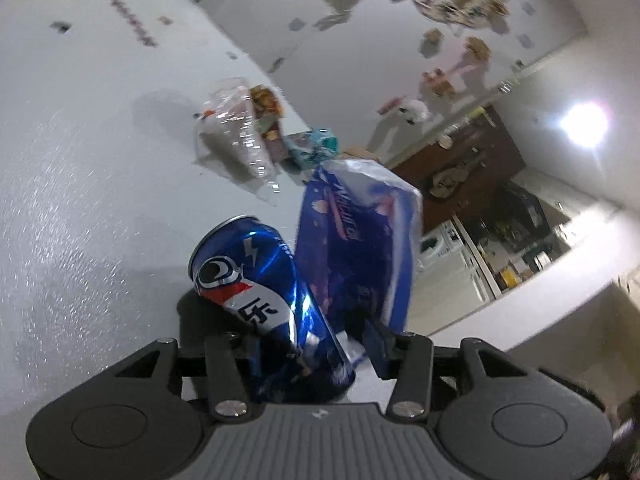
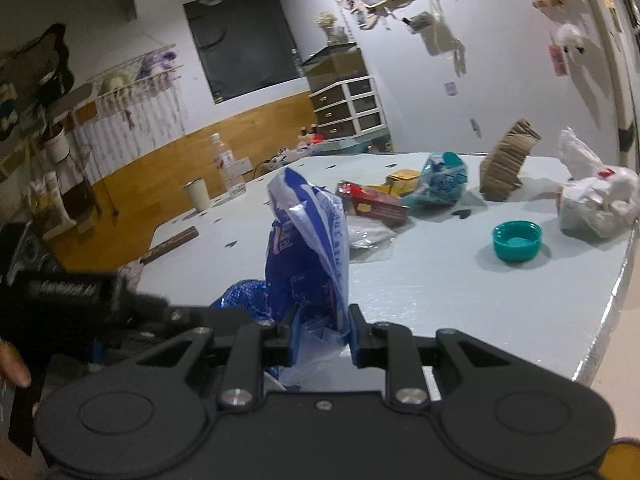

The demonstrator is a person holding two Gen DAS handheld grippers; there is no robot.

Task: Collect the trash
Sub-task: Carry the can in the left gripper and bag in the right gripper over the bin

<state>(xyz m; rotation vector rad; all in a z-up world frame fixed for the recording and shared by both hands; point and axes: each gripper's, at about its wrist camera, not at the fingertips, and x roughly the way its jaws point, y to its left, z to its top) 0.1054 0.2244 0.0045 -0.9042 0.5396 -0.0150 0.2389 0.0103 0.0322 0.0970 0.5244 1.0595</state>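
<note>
Meanwhile right tool (image 2: 320,334) pinches blue bag (image 2: 308,240); left tool (image 1: 312,344) part-open around can (image 1: 256,280).

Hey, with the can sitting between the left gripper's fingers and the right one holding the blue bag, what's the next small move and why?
Probably tip the blue can toward the blue bag and slip it into the mouth. The can lies between the left gripper fingers right beside the bag, and the right gripper is pinched on the bag's plastic, holding it upright on the table.
</note>
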